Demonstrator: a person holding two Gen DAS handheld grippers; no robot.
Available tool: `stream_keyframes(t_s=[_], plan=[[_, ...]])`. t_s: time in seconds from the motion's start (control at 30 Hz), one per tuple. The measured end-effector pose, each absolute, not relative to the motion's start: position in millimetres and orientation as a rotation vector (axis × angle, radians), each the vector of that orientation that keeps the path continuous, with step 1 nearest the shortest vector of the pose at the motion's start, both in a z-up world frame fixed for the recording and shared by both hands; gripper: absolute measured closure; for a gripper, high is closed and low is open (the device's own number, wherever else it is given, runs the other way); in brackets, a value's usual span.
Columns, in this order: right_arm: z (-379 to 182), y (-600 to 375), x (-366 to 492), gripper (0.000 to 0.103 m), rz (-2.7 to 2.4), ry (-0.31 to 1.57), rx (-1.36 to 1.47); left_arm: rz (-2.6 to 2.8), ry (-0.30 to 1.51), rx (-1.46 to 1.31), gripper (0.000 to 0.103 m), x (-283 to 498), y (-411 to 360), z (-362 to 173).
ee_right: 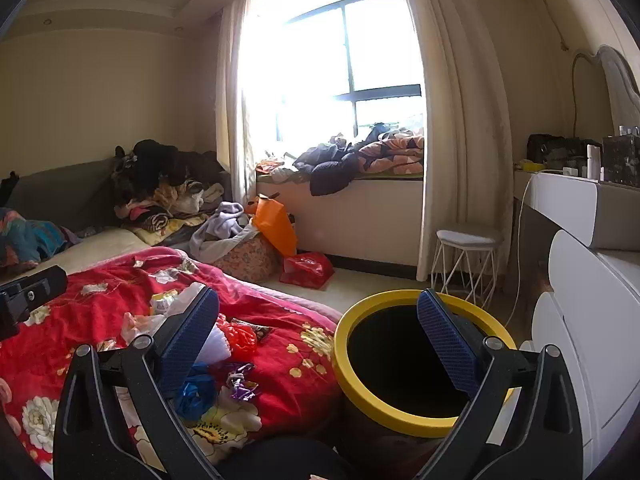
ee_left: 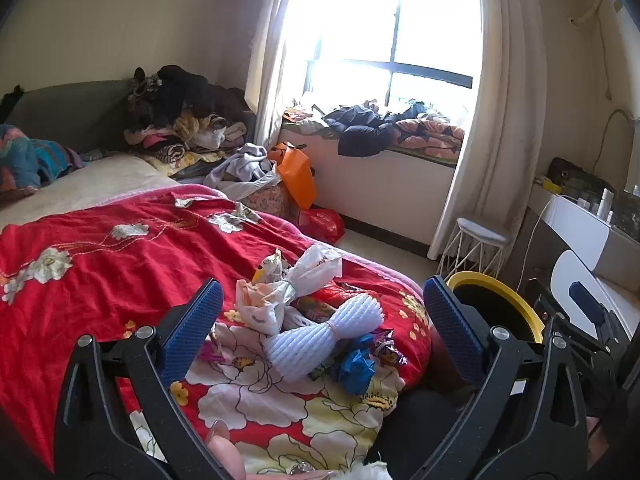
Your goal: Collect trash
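Observation:
A heap of trash lies on the red floral quilt (ee_left: 100, 248). It holds a white ribbed foam net (ee_left: 324, 340), a knotted white plastic bag (ee_left: 296, 280), a crumpled blue plastic piece (ee_left: 356, 364) and a purple wrapper (ee_left: 386, 346). My left gripper (ee_left: 322, 292) hovers open just short of the heap, with nothing between its blue pads. My right gripper (ee_right: 317, 300) is open and empty too, its right finger over the mouth of the yellow-rimmed bin (ee_right: 400, 418). In the right wrist view the blue plastic piece (ee_right: 196, 394) and purple wrapper (ee_right: 240, 384) lie beside its left finger.
The bin (ee_left: 500, 292) stands on the floor against the bed's corner. An orange bag (ee_right: 276, 224) and a red bag (ee_right: 306, 270) sit on the floor beyond. A white stool (ee_right: 466, 268) and a white dresser (ee_right: 592, 320) are on the right. Clothes (ee_left: 180, 120) are piled at the bed's far end.

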State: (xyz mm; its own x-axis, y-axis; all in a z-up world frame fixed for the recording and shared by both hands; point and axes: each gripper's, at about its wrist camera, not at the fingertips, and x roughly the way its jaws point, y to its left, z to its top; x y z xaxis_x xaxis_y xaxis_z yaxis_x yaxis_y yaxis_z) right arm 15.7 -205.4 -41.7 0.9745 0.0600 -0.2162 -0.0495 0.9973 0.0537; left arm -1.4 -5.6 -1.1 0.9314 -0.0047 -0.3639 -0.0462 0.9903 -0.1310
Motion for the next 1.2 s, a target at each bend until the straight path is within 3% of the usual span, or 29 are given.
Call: stream_keyframes(t_s=[1.2], plan=[[-41.9, -205.7, 18.2, 0.006, 0.056, 0.225, 0.052, 0.022, 0.371, -0.141, 0.010, 0.0, -7.4, -4.9]])
